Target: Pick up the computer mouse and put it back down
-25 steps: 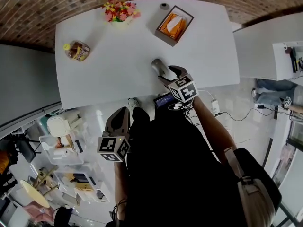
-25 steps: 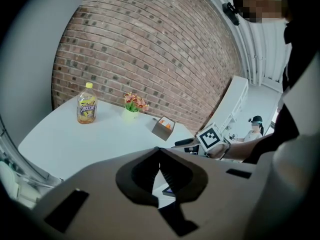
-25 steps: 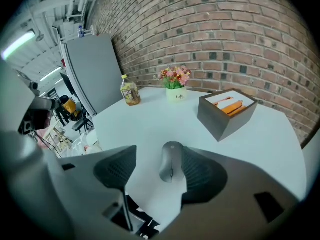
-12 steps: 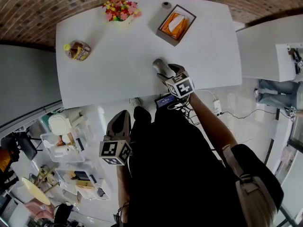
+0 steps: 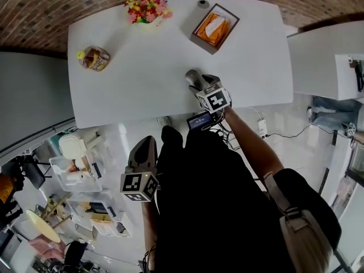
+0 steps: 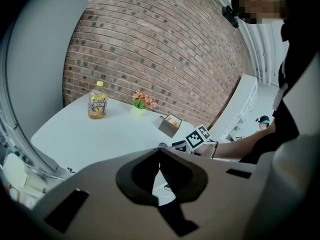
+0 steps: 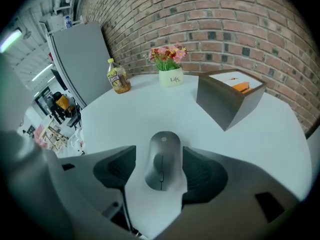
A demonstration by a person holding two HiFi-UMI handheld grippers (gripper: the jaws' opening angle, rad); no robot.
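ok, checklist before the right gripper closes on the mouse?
1. Mouse between the right gripper jaws: ok.
2. Jaws apart, a gap on each side of the mouse: ok.
3. Mouse flat on the table: ok.
4. Tissue box well beyond the jaws: ok.
5. Left gripper shut, empty, held off the table: ok.
6. Whether the pads are low enough to catch the mouse's sides: cannot tell.

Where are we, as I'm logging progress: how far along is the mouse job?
Done: the right gripper straddles the mouse. In hand: nothing; its jaws stand apart, and the mouse lies on the table. To do: close, lift, set down. The left gripper hangs shut, off the table.
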